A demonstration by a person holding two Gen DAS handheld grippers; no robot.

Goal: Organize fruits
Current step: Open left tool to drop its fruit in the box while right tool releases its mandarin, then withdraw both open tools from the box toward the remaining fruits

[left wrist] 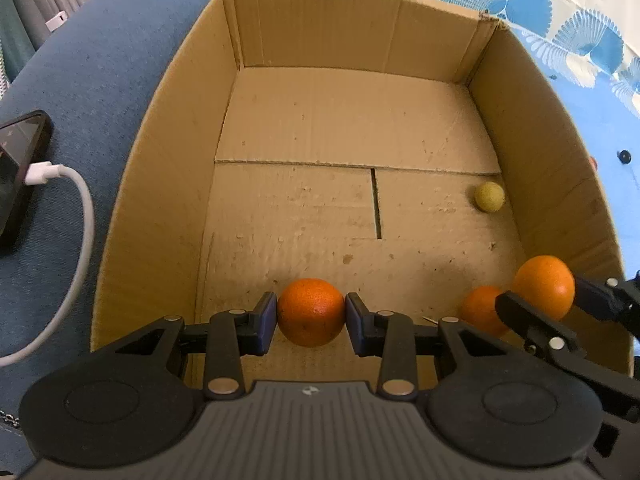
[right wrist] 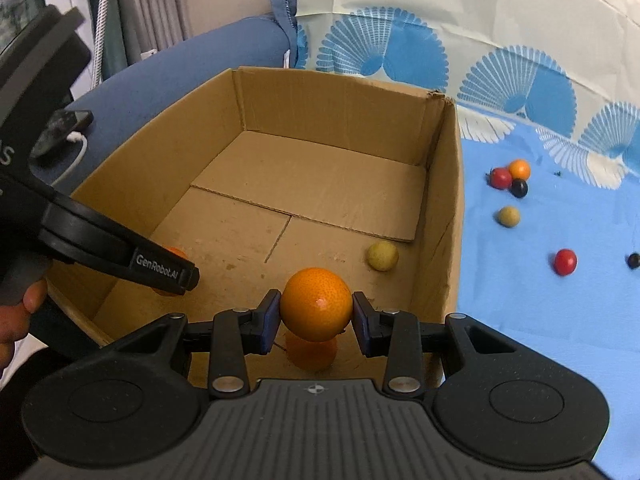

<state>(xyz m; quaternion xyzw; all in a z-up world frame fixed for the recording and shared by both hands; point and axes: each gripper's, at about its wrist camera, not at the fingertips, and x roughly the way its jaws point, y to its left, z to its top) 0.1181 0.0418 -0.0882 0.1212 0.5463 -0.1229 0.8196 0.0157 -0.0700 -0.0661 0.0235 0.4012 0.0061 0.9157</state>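
Oranges fill both my claws right now. My left claw (left wrist: 311,314) grips one orange (left wrist: 311,312) between its blue pads, held low over the near end of the cardboard box (left wrist: 168,168). My right claw (right wrist: 316,314) is clamped on a second orange (right wrist: 316,304), also inside the box near the right wall, with a third orange (right wrist: 312,354) lying on the box floor right beneath it. A small yellow-green fruit (right wrist: 383,256) sits on the floor close to the right wall — well apart from the oranges. Outside the box, on the blue patterned cloth (right wrist: 520,320), lie more small fruits: a red one (right wrist: 565,262), a yellow-green one (right wrist: 508,216), and a touching cluster of red, orange and dark ones (right wrist: 512,178). A phone (left wrist: 20,168) with a white cable (left wrist: 80,240) plugged in rests on the blue cushion (left wrist: 100,80) left of the box.
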